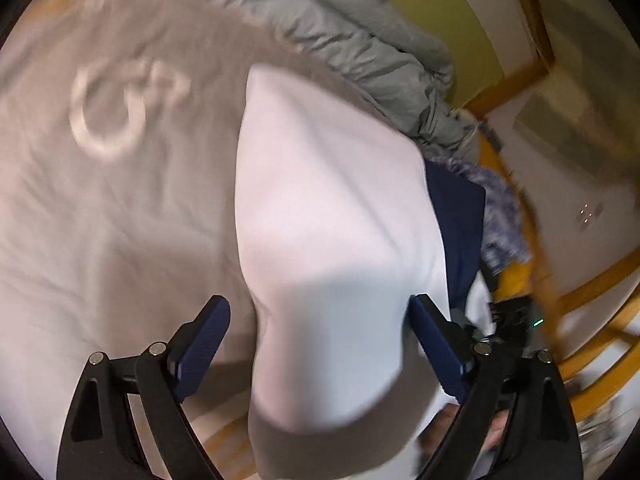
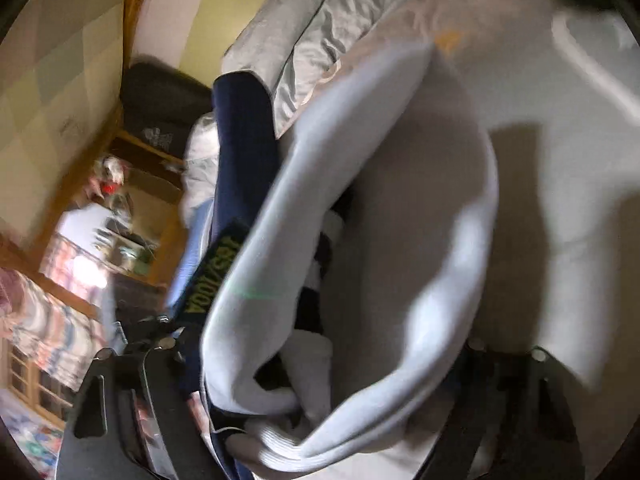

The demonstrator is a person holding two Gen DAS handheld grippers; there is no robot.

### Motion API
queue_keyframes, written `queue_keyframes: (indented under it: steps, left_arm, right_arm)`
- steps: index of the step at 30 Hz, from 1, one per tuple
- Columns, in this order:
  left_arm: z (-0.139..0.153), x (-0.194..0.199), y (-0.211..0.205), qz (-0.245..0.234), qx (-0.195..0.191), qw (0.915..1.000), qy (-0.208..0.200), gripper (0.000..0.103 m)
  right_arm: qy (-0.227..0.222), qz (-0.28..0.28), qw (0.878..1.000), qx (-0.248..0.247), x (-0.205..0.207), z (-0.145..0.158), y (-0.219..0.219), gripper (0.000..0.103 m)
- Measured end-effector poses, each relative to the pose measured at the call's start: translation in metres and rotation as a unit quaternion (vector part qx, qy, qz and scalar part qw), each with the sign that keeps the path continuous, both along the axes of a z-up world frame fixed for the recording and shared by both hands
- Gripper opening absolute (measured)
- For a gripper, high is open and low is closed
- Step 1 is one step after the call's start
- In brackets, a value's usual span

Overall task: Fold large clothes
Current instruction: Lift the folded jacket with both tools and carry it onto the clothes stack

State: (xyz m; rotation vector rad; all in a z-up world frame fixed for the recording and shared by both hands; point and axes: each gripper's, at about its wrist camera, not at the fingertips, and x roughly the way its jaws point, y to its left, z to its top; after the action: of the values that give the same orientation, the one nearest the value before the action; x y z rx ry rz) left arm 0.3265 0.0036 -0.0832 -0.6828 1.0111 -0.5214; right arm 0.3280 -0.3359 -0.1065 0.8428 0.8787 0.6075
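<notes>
A wide pale bedsheet with a faint looping print (image 1: pixel 112 184) covers the bed and fills most of the left wrist view, with a crumpled grey-green quilt (image 1: pixel 360 40) heaped along its far edge. On the sheet lies the large white soft-cotton garment (image 1: pixel 332 208), the thing to be folded; a thick fold of it runs up between the blue-padded fingers of the left gripper (image 1: pixel 320 340), whose jaws stand wide apart, one pad clear of the cloth and the other at its edge, so nothing is gripped. In the right wrist view the same white garment (image 2: pixel 380 220) drapes in a curved band across the right gripper (image 2: pixel 320 380), hiding its fingertips; its jaws look spread, not clamped. Just beside the garment lies a dark navy cloth with a yellow-lettered label (image 2: pixel 240 152). Both views are blurred. The likely risk: with neither gripper holding, the fold may slump or spring open crookedly. A smaller risk is catching the navy cloth on the next grasp.
</notes>
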Motion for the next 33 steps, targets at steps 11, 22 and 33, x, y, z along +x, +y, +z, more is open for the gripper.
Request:
queue_keyframes:
  steps: [11,22,33]
  left_arm:
    - [0.061,-0.022,-0.026,-0.044,-0.058,0.9911,-0.112,0.067]
    - [0.23,0.019,-0.205,-0.165,-0.109,0.9473,-0.253,0.067]
    - [0.128,0.169,-0.399,-0.196,-0.128,0.964,-0.127,0.068]
  right_arm:
    - [-0.096,-0.017,0.994,-0.04,-0.03,0.077,-0.009,0.057]
    - [-0.243,-0.151,0.954,-0.089,-0.079,0.251,-0.165,0.058]
    - [-0.144,-0.265,0.935,-0.188,0.025,0.214,-0.316,0.06]
